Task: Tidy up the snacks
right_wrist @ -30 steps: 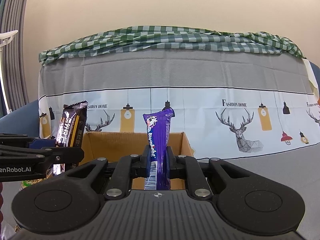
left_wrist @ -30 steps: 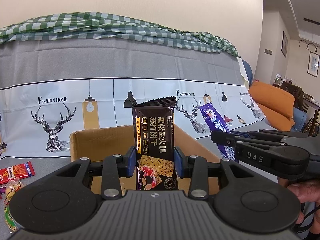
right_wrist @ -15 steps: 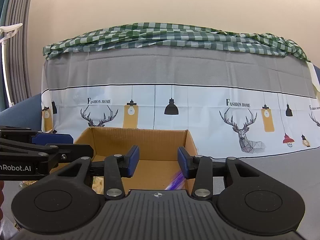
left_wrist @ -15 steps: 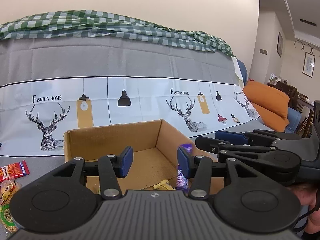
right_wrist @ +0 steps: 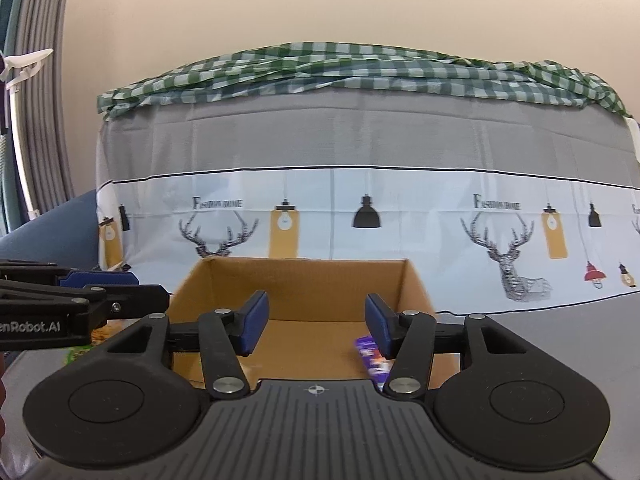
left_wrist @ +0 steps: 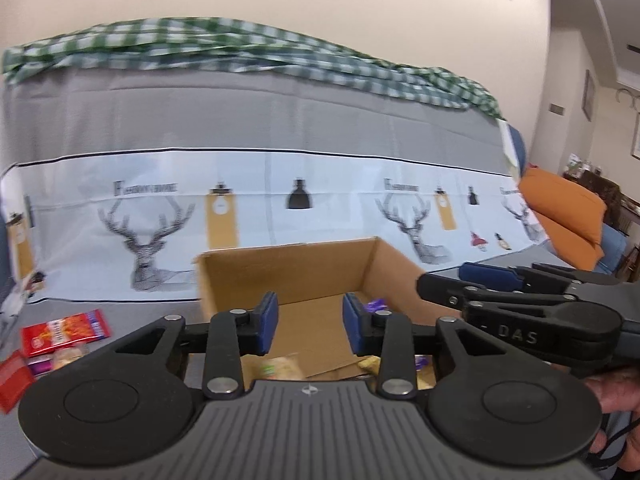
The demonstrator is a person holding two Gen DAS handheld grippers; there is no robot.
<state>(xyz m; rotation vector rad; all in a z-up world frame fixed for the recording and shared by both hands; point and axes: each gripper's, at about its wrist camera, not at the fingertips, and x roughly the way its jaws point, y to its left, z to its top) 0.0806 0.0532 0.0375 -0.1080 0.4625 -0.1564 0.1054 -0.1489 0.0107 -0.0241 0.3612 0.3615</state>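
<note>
An open cardboard box (left_wrist: 304,268) stands on the grey surface, also in the right wrist view (right_wrist: 304,284). My left gripper (left_wrist: 307,323) is open and empty over the box's near side. My right gripper (right_wrist: 316,326) is open and empty above the box; it shows at the right of the left wrist view (left_wrist: 492,278). A purple snack packet (right_wrist: 372,356) lies inside the box at its right, partly behind my right finger; a bit of it shows in the left wrist view (left_wrist: 376,304). A few other snacks (left_wrist: 280,366) lie in the box bottom.
Red snack packets (left_wrist: 66,330) and other loose snacks lie on the surface left of the box. A covered sofa back with deer print (right_wrist: 360,216) rises behind the box. Orange cushions (left_wrist: 564,216) sit at far right.
Both grippers opened and dropped their packets into the box: the dark cracker packet from the left, the purple packet from the right. The views have since shifted slightly.
</note>
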